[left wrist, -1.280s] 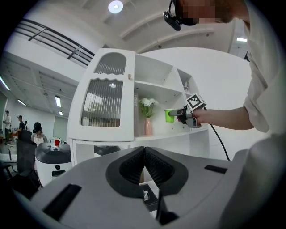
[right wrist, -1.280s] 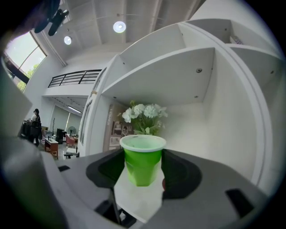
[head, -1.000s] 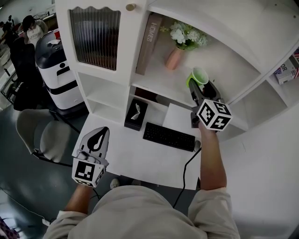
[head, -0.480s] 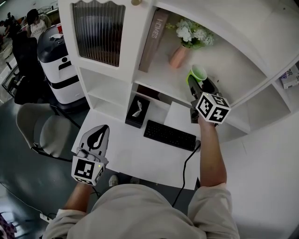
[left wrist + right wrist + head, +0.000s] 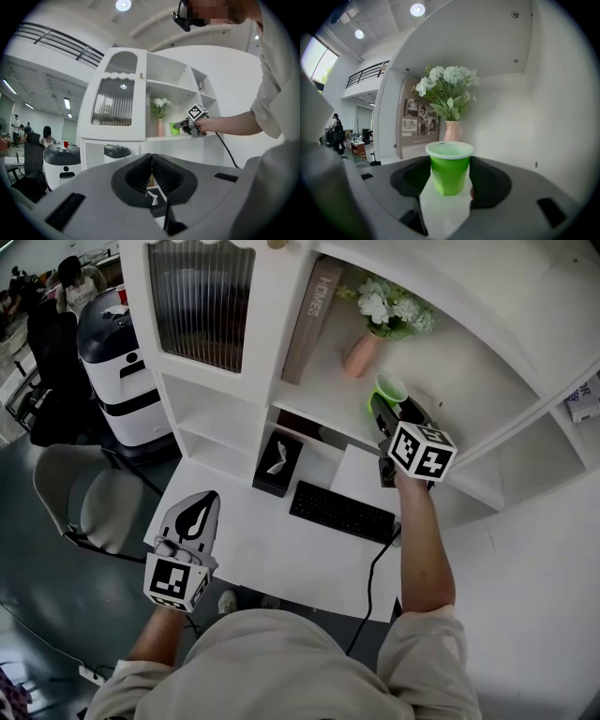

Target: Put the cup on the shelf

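Between the jaws of the right gripper [image 5: 450, 180] stands the green cup [image 5: 449, 164], upright, open side up, with a dark pad pressed to each side of its lower wall. The jaws stand wide because the cup fills them. The cup's base is at or just above the white shelf [image 5: 459, 381]; I cannot tell whether it touches.

That gap is the first risk. If the jaws let go with the base off the board, so light a cup will likely drop, bounce and tip. A harder squeeze could instead dent the thin wall.

The second risk is the way out. If one pad clings as the gripper backs off, it could drag the cup toward the front edge, which seems near, and over it to the desk [image 5: 281, 559] and keyboard [image 5: 340, 513] below.

Behind the cup and a little to the side is the pink vase [image 5: 452, 130] with its white flowers [image 5: 447, 82], near but apart from it. A push further in could knock that narrow vase, which looks top-heavy, into the leaning book [image 5: 412, 124].

The left gripper [image 5: 151, 165] hangs low over the desk's front, well apart from all this, jaws pressed together on nothing. It could not steady a falling cup.
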{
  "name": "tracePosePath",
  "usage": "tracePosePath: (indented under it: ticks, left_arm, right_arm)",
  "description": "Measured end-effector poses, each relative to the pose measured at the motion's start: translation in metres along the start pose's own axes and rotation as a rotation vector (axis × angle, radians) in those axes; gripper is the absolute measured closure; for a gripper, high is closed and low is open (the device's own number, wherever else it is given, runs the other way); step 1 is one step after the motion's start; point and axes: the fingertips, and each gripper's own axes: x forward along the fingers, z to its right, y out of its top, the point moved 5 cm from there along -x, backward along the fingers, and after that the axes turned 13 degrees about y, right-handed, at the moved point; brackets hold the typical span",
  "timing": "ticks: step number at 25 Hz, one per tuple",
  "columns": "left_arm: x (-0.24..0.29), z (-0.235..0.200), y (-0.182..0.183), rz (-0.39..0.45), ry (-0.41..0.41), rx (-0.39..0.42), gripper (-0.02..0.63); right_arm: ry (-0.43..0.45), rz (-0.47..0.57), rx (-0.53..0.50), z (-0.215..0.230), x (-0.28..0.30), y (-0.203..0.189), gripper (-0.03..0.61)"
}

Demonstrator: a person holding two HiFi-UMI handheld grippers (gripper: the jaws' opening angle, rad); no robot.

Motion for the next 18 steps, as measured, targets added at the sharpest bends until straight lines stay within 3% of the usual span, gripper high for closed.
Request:
tracePosePath:
  ticks: [18]
  left_arm:
    - [-0.0001, -0.0037, -0.0024, -0.004, -0.003, -0.014, 0.612]
  right_arm:
    - [0.011, -0.063, 0.015, -0.0007, 0.0071, -0.0048, 0.291]
